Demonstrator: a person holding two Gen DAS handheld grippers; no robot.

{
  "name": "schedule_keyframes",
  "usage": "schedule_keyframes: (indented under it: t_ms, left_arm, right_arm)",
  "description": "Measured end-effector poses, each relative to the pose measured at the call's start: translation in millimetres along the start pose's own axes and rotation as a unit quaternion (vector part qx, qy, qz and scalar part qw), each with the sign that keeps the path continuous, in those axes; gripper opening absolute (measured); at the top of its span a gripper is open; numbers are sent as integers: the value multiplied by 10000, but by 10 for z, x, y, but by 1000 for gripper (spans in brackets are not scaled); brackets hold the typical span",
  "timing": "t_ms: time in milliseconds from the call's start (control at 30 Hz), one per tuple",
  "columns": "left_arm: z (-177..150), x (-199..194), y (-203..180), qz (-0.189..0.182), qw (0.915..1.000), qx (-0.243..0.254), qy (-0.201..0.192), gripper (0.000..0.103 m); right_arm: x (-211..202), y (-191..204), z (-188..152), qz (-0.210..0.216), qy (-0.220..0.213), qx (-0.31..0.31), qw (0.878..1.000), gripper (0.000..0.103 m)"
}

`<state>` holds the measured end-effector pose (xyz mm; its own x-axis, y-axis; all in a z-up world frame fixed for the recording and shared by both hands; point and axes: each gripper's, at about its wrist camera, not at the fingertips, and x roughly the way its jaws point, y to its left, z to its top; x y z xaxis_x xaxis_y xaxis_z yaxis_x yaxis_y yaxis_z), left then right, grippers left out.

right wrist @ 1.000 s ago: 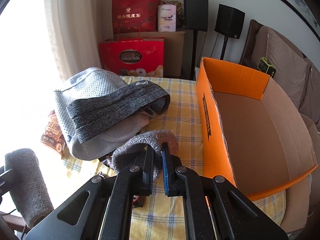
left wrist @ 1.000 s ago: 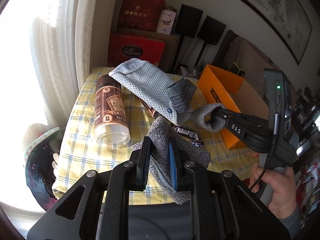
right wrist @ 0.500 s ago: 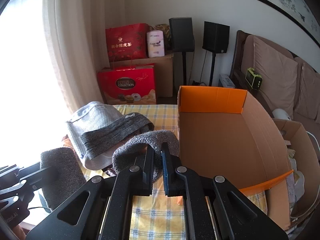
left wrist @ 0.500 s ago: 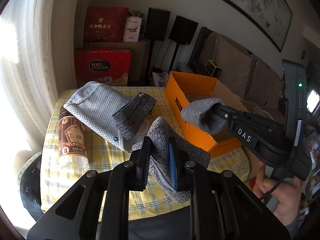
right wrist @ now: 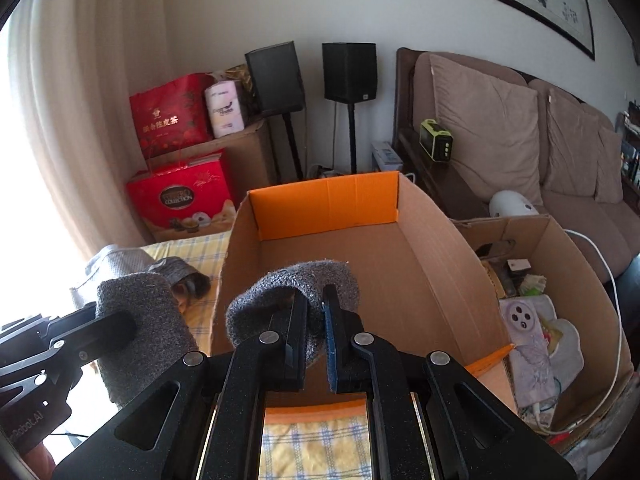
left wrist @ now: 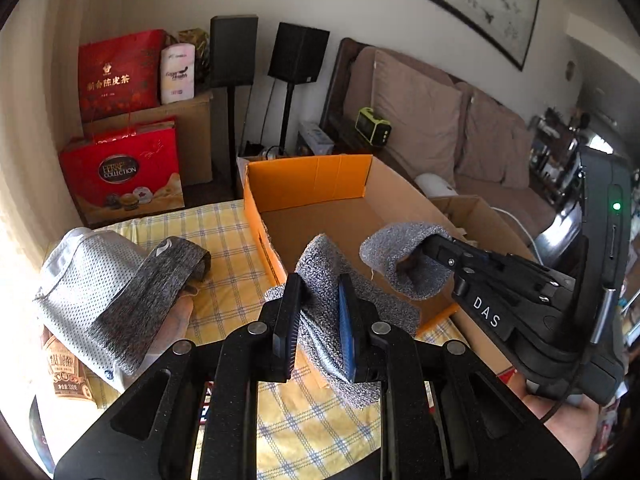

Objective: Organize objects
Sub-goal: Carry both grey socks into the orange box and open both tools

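Note:
My left gripper (left wrist: 318,312) is shut on one end of a grey knitted sock (left wrist: 320,268). My right gripper (right wrist: 316,312) is shut on the sock's other end (right wrist: 292,280), which also shows in the left wrist view (left wrist: 404,256). Both hold the sock in the air over the near edge of the open orange cardboard box (left wrist: 312,172), which looks empty inside (right wrist: 360,248). The left gripper's end of the sock hangs at the left in the right wrist view (right wrist: 140,320).
A grey mesh garment with a dark band (left wrist: 108,280) and a brown jar (left wrist: 64,372) lie on the yellow checked tablecloth (left wrist: 232,240), left of the box. A second carton with clutter (right wrist: 540,300) stands at the right. Red gift boxes (right wrist: 180,200), speakers and a sofa stand behind.
Both grippers have lifted the sock off the table and carried it right, from above the tablecloth to over the orange box. The jar and mesh garment now lie far left.

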<state>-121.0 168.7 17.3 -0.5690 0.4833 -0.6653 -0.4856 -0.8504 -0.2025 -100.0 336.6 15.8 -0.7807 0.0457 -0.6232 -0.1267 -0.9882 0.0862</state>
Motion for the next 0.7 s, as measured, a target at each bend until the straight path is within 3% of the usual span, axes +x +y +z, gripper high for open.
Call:
schedule_keyframes:
  t_ms: [267, 533, 667, 700]
  left_arm:
    - [124, 502, -122, -86, 9997, 1, 241, 17]
    - [119, 769, -49, 91, 9991, -80, 416, 27]
    - [116, 768, -5, 103, 9990, -117, 410, 32]
    - [106, 753, -2, 124, 9991, -109, 393, 35]
  right_arm:
    - [266, -224, 3, -191, 124, 91, 9997, 6]
    - [518, -306, -41, -378, 303, 116, 9988, 11]
    - [529, -327, -63, -477, 271, 106, 9984, 44]
    - [517, -329, -67, -495, 251, 95, 9984, 46]
